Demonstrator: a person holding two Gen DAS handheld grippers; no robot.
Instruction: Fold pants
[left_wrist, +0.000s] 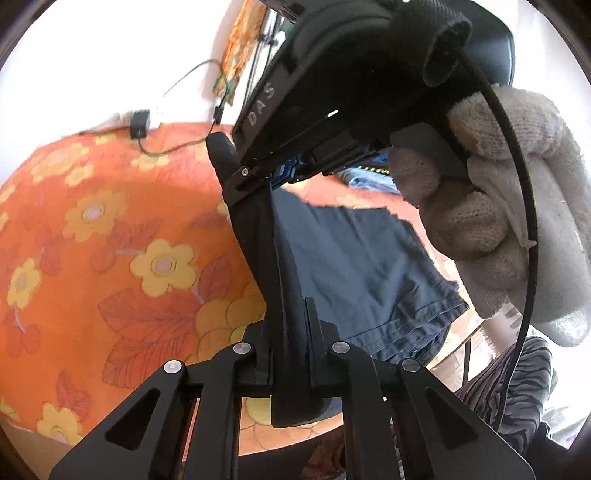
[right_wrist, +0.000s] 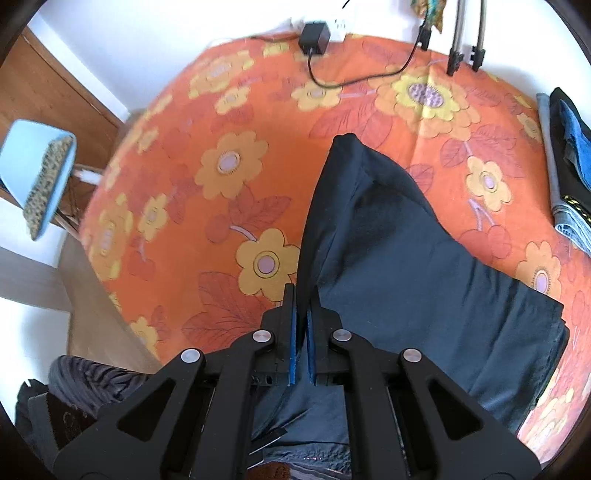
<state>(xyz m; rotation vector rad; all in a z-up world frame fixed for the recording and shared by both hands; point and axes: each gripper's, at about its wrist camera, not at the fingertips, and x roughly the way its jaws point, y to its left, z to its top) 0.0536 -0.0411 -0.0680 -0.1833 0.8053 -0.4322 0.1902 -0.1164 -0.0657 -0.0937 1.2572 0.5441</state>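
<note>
Dark navy pants (right_wrist: 406, 280) lie spread over an orange flowered cloth, with one edge lifted into a taut ridge. My right gripper (right_wrist: 303, 295) is shut on that raised edge, its blue pads pinching the fabric. In the left wrist view my left gripper (left_wrist: 290, 317) is shut on a thick fold of the same pants (left_wrist: 354, 258), which hangs up from the surface. The right gripper (left_wrist: 271, 179) shows there too, just above and beyond, clamped on the same strip of fabric and held by a hand in a white knitted glove (left_wrist: 498, 206).
The orange flowered cloth (right_wrist: 221, 166) covers the whole work surface. A black power adapter (right_wrist: 314, 35) and its cable lie at the far edge by the wall. A stack of folded clothes (right_wrist: 569, 166) sits at the right. A light blue stool (right_wrist: 37, 173) stands off the left edge.
</note>
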